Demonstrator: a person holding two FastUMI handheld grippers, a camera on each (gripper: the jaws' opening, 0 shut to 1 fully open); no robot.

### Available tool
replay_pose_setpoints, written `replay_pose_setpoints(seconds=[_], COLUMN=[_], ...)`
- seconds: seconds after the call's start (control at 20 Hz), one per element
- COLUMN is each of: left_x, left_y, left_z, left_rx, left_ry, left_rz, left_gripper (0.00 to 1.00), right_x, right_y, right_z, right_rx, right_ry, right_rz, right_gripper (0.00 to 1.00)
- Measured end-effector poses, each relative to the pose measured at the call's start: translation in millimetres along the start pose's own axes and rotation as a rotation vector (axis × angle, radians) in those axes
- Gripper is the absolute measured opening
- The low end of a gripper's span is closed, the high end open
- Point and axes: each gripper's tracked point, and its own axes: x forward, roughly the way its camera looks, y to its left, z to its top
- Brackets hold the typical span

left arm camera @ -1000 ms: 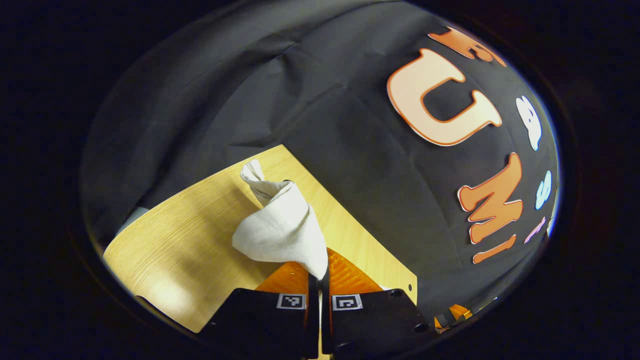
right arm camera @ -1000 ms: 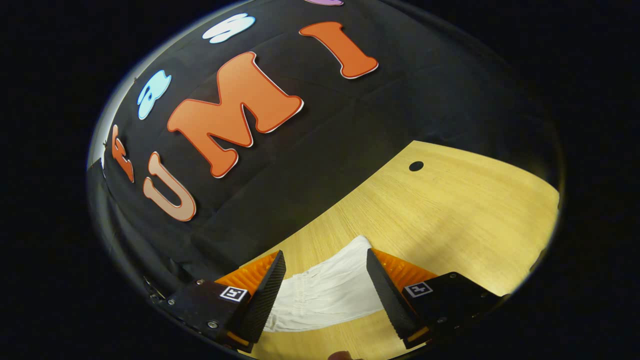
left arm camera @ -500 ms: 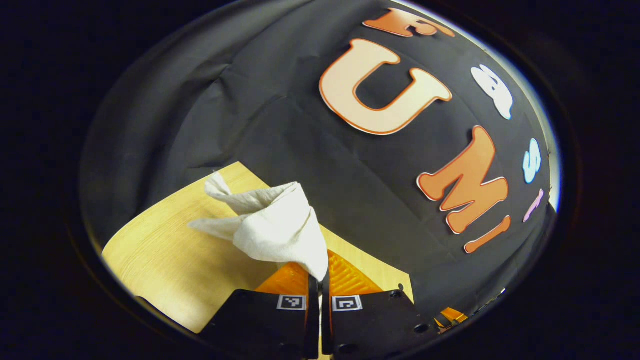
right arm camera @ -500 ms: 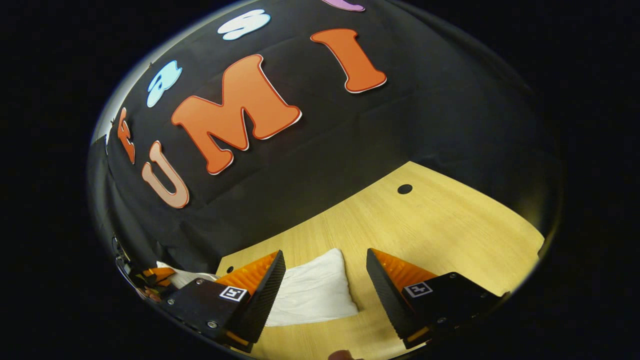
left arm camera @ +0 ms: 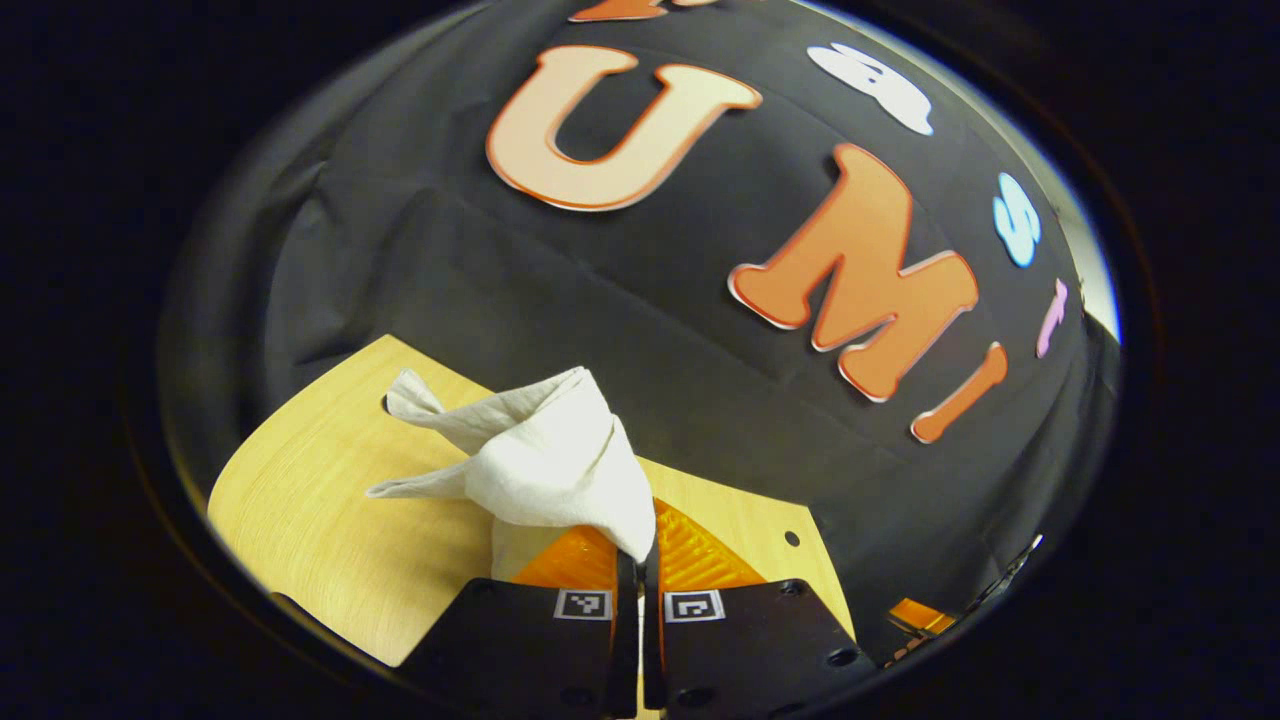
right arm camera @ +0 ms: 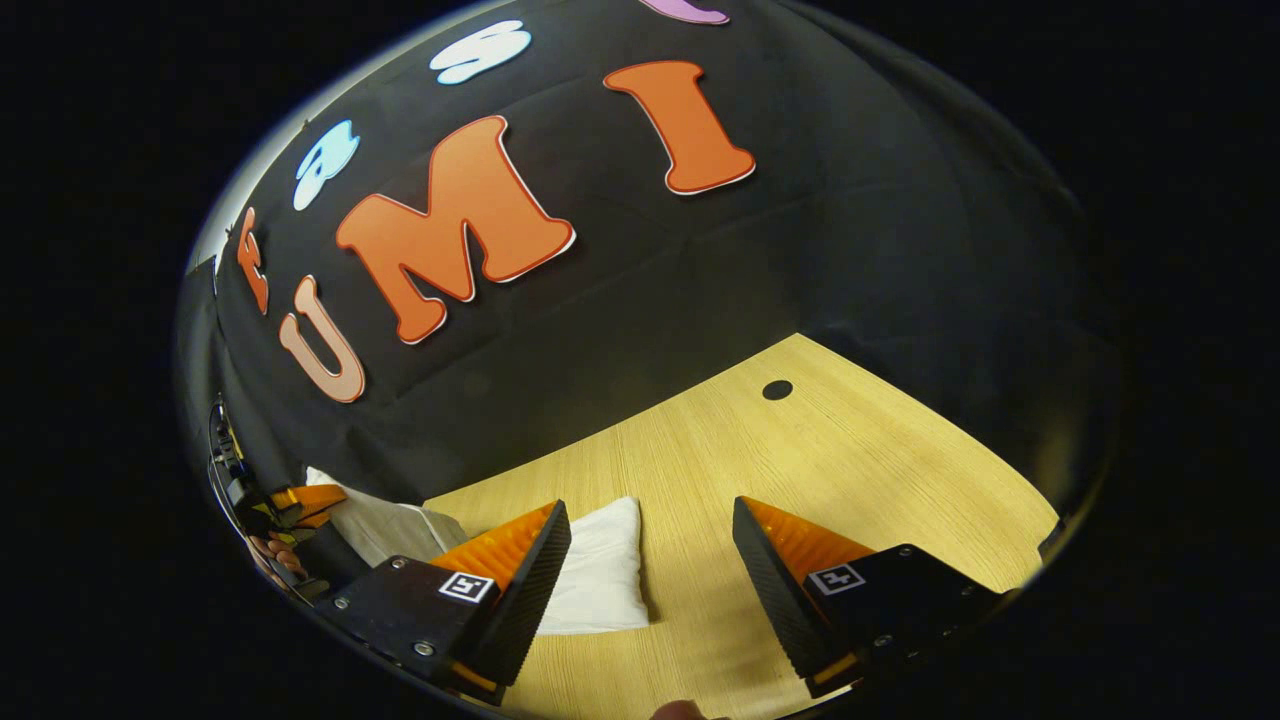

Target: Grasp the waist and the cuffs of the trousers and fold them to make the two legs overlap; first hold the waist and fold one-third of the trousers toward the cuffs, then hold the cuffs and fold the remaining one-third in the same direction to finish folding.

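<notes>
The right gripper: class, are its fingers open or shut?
Open. In the right gripper view the right gripper has a wide gap between its fingers, with bare table showing and the trousers lying unclamped.

Cloth trousers (left arm camera: 545, 465) (matt); wood-grain table (right arm camera: 860, 470).

The desk (right arm camera: 880, 470) is lit brightly from above; strong fisheye bending and darkening are seen toward every edge.
</notes>
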Motion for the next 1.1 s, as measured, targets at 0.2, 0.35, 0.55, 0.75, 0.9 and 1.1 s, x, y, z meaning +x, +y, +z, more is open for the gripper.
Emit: replay_pose_setpoints(seconds=[0.2, 0.35, 0.55, 0.75, 0.9, 1.1], left_x=[31, 53, 68, 53, 43, 25], left_y=[-70, -124, -170, -210, -210, -194], left_z=[-31, -57, -106, -126, -131, -115], left_rx=[0.136, 0.281, 0.453, 0.532, 0.550, 0.556], left_ry=[0.048, 0.098, 0.185, 0.202, 0.195, 0.135], left_rz=[-0.088, -0.161, -0.238, -0.297, -0.297, -0.237], left_gripper=[0.06, 0.11, 0.20, 0.53, 0.77, 0.94], right_x=[-2, 0, 6, 12, 13, 10], right_y=[-23, -36, -48, -54, -52, -35], right_z=[7, 10, 13, 17, 21, 37], right_rx=[-0.008, -0.016, -0.005, -0.010, -0.043, -0.127], right_ry=[-0.002, 0.001, 0.004, 0.003, -0.008, -0.051], right_rz=[-0.009, -0.007, -0.001, 0.004, 0.011, 0.031], right_gripper=[0.98, 0.98, 0.98, 0.98, 0.98, 0.98])
